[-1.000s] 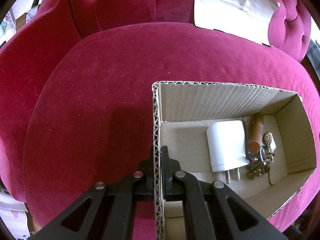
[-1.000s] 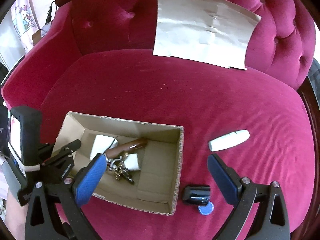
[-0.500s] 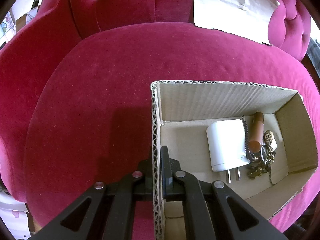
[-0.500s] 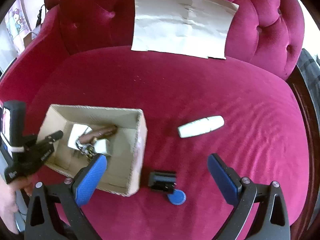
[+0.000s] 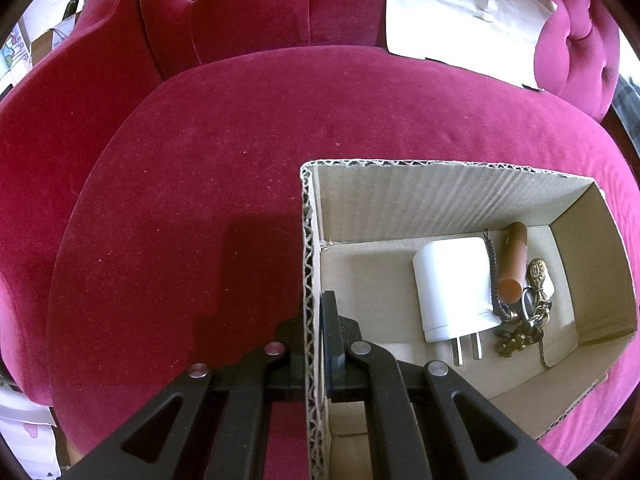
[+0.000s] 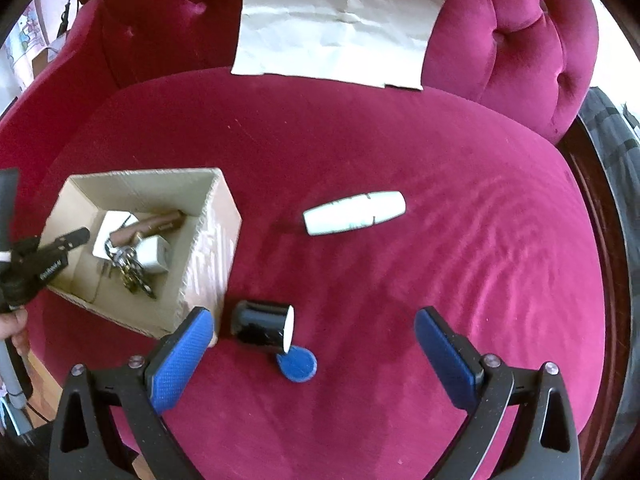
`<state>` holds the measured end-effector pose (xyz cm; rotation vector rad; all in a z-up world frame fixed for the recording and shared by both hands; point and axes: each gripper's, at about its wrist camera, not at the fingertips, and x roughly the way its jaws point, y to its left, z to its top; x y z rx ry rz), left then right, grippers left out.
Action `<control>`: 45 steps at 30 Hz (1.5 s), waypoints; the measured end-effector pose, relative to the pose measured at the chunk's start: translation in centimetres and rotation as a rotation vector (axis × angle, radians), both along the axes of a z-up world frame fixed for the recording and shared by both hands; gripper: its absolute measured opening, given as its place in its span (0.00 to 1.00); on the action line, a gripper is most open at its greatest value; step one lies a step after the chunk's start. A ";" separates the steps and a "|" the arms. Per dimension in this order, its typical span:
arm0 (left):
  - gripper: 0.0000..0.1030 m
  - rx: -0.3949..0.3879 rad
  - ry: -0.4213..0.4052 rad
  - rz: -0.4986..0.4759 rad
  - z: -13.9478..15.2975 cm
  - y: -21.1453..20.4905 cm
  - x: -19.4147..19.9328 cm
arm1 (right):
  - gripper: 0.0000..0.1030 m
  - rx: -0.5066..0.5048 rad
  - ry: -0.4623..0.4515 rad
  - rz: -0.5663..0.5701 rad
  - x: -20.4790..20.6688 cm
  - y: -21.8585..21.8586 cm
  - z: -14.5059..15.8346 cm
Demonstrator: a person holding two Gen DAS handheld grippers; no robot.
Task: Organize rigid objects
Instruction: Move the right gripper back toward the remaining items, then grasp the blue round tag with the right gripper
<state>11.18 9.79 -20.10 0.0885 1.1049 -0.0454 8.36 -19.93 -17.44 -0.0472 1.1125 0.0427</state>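
Note:
An open cardboard box (image 5: 440, 196) sits on a crimson velvet seat. My left gripper (image 5: 314, 320) is shut on the box's left wall, one finger outside and one inside. Inside lie a white plug adapter (image 5: 456, 280), a brown cylinder (image 5: 514, 264) and a brass key bunch (image 5: 528, 320). In the right wrist view the box (image 6: 208, 256) is at the left, with my left gripper (image 6: 76, 236) on its far wall. My right gripper (image 6: 312, 332) stands wide open above a small black cylinder (image 6: 260, 322) and a blue disc (image 6: 297, 365). A white tube (image 6: 354, 212) lies farther back.
A creased sheet of pale paper (image 6: 336, 28) leans on the tufted backrest (image 6: 520, 40). A dark wooden frame edge (image 6: 600, 240) runs down the right side of the seat. A hand (image 6: 12, 328) holds the left gripper's handle at the far left.
My right gripper has moved right and lower, so the box slid left in its view and the black cylinder and blue disc now lie between its fingers. The left gripper kept still.

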 end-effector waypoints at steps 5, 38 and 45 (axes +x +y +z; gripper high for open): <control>0.03 0.000 0.001 0.000 0.0 0.0 0.0 | 1.00 -0.014 0.026 0.003 -0.6 -0.4 -1.2; 0.03 0.001 0.000 0.000 0.0 -0.1 -0.1 | 0.98 -0.003 0.138 0.047 0.0 1.2 -8.7; 0.03 0.002 0.000 0.004 0.0 -0.1 -0.2 | 0.35 0.028 0.126 0.065 -0.7 -0.7 -7.1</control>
